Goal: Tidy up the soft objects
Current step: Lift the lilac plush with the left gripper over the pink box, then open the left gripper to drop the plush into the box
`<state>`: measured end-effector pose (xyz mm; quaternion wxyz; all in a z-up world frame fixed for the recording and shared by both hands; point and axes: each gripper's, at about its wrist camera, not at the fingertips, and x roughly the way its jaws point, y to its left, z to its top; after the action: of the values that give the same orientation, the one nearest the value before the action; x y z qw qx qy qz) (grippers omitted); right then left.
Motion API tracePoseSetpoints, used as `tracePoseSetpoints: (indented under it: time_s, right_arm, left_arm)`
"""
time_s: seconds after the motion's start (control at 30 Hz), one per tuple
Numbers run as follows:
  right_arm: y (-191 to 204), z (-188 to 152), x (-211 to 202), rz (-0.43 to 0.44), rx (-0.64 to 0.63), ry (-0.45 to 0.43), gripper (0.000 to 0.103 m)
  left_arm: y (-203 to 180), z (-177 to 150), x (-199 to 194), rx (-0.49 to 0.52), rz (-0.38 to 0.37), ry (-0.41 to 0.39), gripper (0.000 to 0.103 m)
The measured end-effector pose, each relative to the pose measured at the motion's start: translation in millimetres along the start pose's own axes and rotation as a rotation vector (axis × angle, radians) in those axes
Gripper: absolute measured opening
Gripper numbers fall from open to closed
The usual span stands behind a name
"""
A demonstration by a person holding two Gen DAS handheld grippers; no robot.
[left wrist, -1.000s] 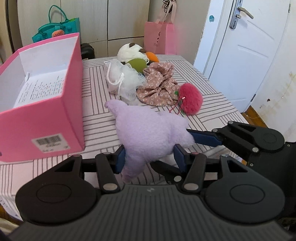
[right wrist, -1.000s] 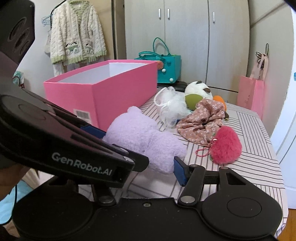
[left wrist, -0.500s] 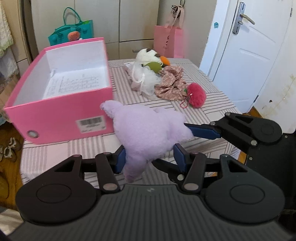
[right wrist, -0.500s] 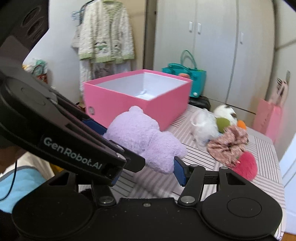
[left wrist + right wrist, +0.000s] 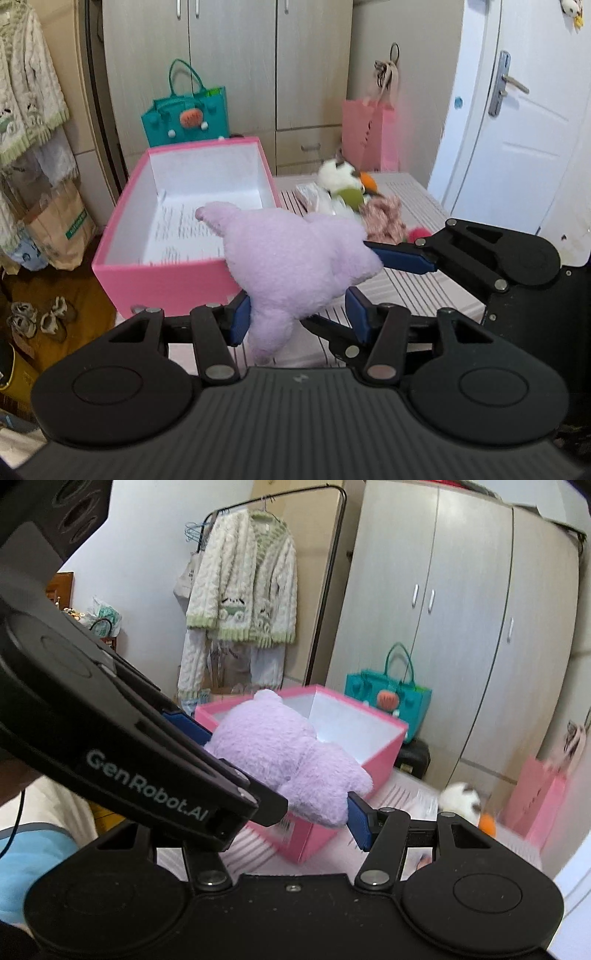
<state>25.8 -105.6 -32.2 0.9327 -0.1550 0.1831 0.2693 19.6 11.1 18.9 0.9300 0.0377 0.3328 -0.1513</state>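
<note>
The fluffy lilac plush toy (image 5: 295, 258) is up in the air over the near edge of the open pink cardboard box (image 5: 162, 284), pinched from both sides. Left gripper (image 5: 299, 319) is half closed on its lower end, right gripper (image 5: 325, 805) squeezes its other end. The remaining soft toys (image 5: 347, 184) sit piled on the striped counter (image 5: 417, 288) beyond.

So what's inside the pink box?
Inside the pink box, a printed paper sheet lies on the white bottom. The purple plush hides the near corner, so anything there stays unseen.
</note>
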Motion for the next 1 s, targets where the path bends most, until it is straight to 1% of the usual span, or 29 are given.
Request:
tracePoseSetpoints:
  time_s: [0.17,0.37,0.47,0.77,0.9,1.0]
  right_arm:
    - [-9,18,13,-0.004,-0.025,-0.021,0.064]
    - [-22,34,42,-0.004,-0.035,-0.027,0.064]
    - [-27,42,62,-0.029,-0.077,-0.037,0.064]
    - [-61,59,133,-0.006,-0.064,-0.016,0.064]
    - [-76,62,165,0.015,-0.033,0.023,0.064]
    - [-85,65,186,0.041,-0.011,0.055,0.064]
  left_arm:
    - [9,19,2,-0.007,0.011,-0.024,0.051]
    - [29,44,23,-0.047,-0.009,-0.023,0.051]
    - [40,58,40,-0.064,-0.014,-0.031,0.051]
    - [79,98,107,-0.129,-0.039,-0.026,0.051]
    - [94,110,141,-0.158,-0.069,0.005,0.051]
    - [109,117,163,-0.208,-0.098,0.033,0.051]
